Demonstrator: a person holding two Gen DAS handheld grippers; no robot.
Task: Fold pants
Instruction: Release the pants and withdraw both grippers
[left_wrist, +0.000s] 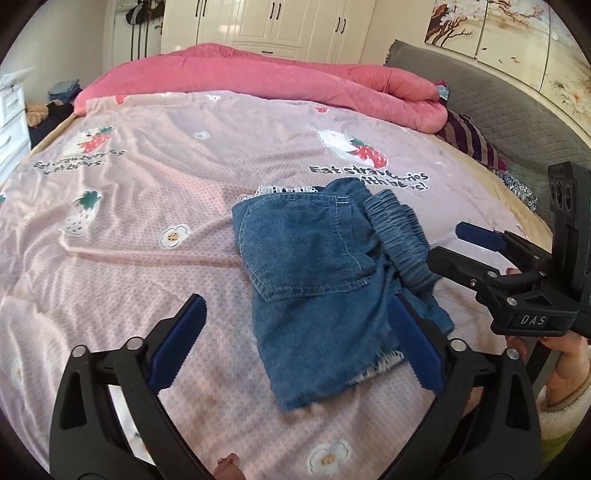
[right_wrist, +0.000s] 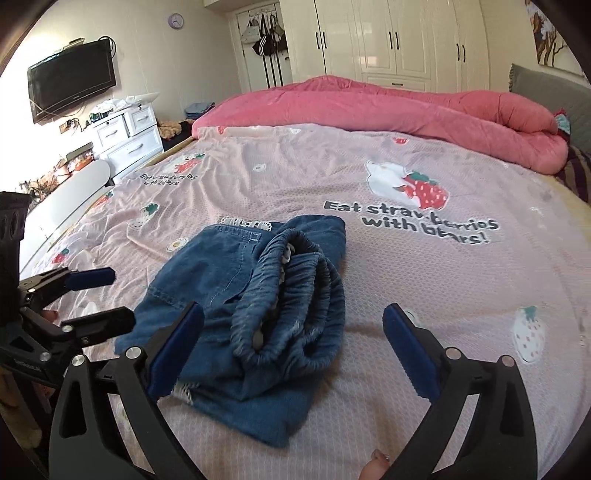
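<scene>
Small blue denim pants (left_wrist: 314, 266) lie folded in a compact bundle on the pink strawberry bedsheet (left_wrist: 147, 206), back pocket up, gathered waistband on the right. In the right wrist view the pants (right_wrist: 236, 310) show the elastic waistband bunched on top. My left gripper (left_wrist: 299, 325) is open, jaws spread either side of the bundle's near end, holding nothing. My right gripper (right_wrist: 291, 332) is open and empty just above the waistband; it also shows in the left wrist view (left_wrist: 448, 245). The left gripper appears at the left of the right wrist view (right_wrist: 107, 295).
A rolled pink quilt (left_wrist: 295, 81) lies across the far side of the bed. A grey headboard (left_wrist: 517, 110) and striped pillow (left_wrist: 472, 140) are at the right. White drawers (right_wrist: 125, 136) and a wall TV (right_wrist: 72, 79) stand beyond the bed's left edge.
</scene>
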